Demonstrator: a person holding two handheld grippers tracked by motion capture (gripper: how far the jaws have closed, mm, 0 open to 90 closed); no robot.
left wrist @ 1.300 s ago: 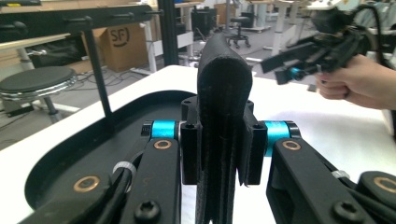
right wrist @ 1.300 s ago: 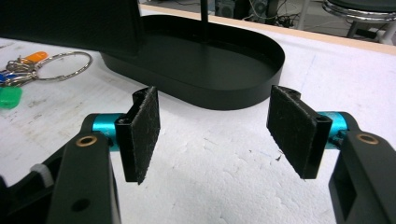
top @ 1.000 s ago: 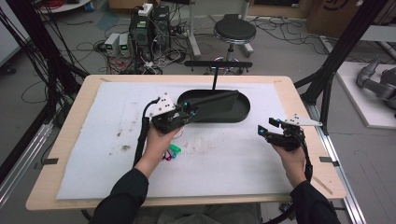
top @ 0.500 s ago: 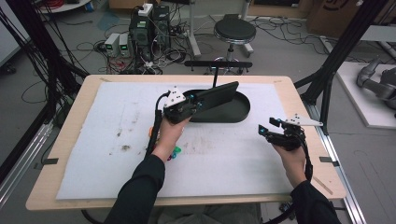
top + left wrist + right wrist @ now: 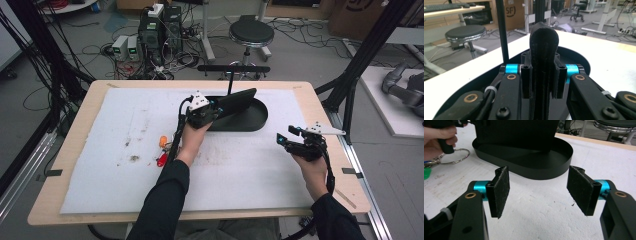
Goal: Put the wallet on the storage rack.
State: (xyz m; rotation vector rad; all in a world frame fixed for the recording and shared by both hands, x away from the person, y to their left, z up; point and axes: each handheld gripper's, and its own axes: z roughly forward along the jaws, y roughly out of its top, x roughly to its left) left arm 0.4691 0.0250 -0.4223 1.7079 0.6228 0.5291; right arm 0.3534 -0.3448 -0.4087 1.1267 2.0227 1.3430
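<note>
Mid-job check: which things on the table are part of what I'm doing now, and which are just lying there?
In the job:
- left gripper, shut on the black wallet
- black oval tray under it

Lying about:
- key ring with coloured tags on the white mat
- right gripper, open, holding nothing

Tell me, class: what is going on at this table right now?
A person works with a gripper in each hand. The left gripper is clamped on a flat black wallet-like case, holding it over the black oval tray. The right gripper hovers open above the white mat, holding nothing. A key ring with coloured tags lies beside the left forearm.
</note>
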